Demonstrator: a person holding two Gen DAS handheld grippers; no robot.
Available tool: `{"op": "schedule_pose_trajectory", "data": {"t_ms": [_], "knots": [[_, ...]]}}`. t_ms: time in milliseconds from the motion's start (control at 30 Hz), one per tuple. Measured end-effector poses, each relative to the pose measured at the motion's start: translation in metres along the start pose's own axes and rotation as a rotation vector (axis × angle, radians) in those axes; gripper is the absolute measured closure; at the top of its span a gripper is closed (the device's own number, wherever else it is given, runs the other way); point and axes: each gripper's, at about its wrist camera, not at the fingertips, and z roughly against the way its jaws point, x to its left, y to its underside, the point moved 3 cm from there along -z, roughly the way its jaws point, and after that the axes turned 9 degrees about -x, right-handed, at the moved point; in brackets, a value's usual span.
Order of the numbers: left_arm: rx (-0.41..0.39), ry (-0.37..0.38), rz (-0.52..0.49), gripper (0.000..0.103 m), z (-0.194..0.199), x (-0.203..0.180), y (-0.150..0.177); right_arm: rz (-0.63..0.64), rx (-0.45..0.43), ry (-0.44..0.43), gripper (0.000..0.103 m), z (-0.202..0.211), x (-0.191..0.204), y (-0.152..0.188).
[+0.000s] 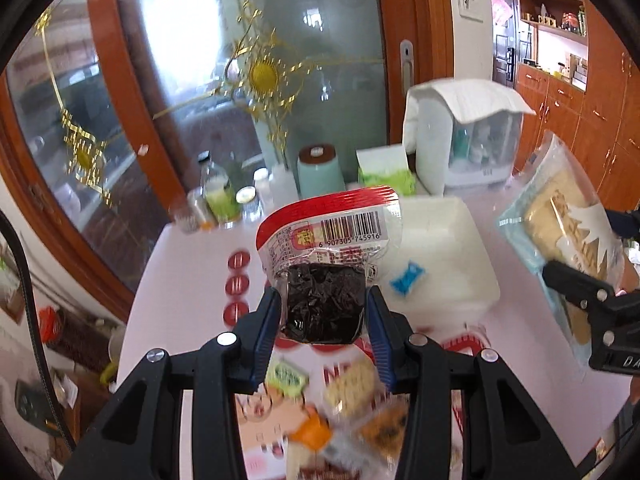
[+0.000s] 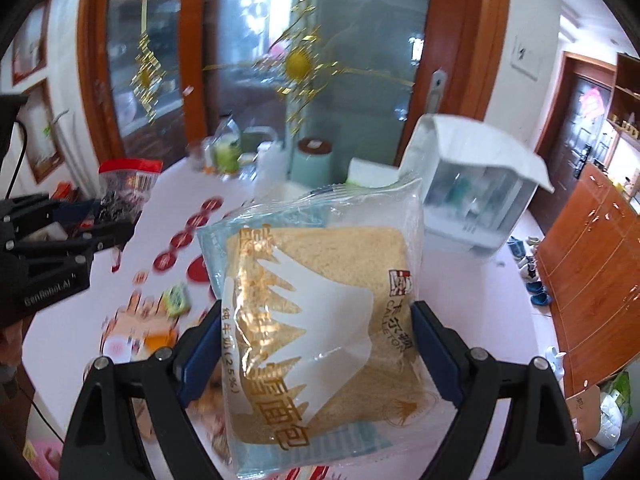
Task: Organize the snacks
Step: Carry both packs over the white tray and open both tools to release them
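My left gripper (image 1: 324,316) is shut on a red-topped snack pack with dark contents (image 1: 326,260) and holds it above the table. My right gripper (image 2: 316,344) is shut on a clear bag of sliced bread (image 2: 316,320), also lifted; the bread bag shows at the right of the left wrist view (image 1: 568,240). A white bin (image 1: 448,256) stands just beyond the dark snack pack, with a small blue packet (image 1: 408,280) inside. The left gripper and its pack show at the left of the right wrist view (image 2: 116,196). Several loose snacks (image 1: 348,388) lie below on the table.
The white table (image 1: 192,264) has red round prints. At its back stand bottles and jars (image 1: 220,200), a mint cup (image 1: 320,172), a green-white carton (image 1: 386,172) and a covered white appliance (image 1: 464,140). A glass door is behind, wooden cabinets at the right.
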Motion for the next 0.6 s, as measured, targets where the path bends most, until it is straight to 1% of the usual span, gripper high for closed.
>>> {"op": "schedule_pose_trajectory", "data": {"t_ms": [133, 267, 333, 400, 533, 600], "knots": [[-0.023, -0.005, -0.023, 0.062, -0.024, -0.005, -0.034, -0.052, -0.026, 0.035, 0.014, -0.016, -0.019, -0.035], [-0.045, -0.009, -0.03, 0.062, -0.046, -0.009, -0.052, -0.147, -0.033, 0.048, 0.013, -0.04, -0.04, -0.06], [-0.058, -0.005, -0.025, 0.062, -0.059, -0.01, -0.059, -0.19, -0.02, 0.057, 0.013, -0.054, -0.048, -0.065], [-0.052, 0.001, -0.015, 0.062, -0.075, -0.011, -0.06, -0.217, -0.01, 0.06, 0.013, -0.067, -0.053, -0.067], [-0.031, 0.025, 0.005, 0.062, -0.098, -0.012, -0.054, -0.249, 0.021, 0.07, 0.013, -0.093, -0.057, -0.064], [-0.017, 0.041, 0.009, 0.062, -0.112, -0.015, -0.051, -0.265, 0.044, 0.071, 0.013, -0.106, -0.058, -0.056]]}}
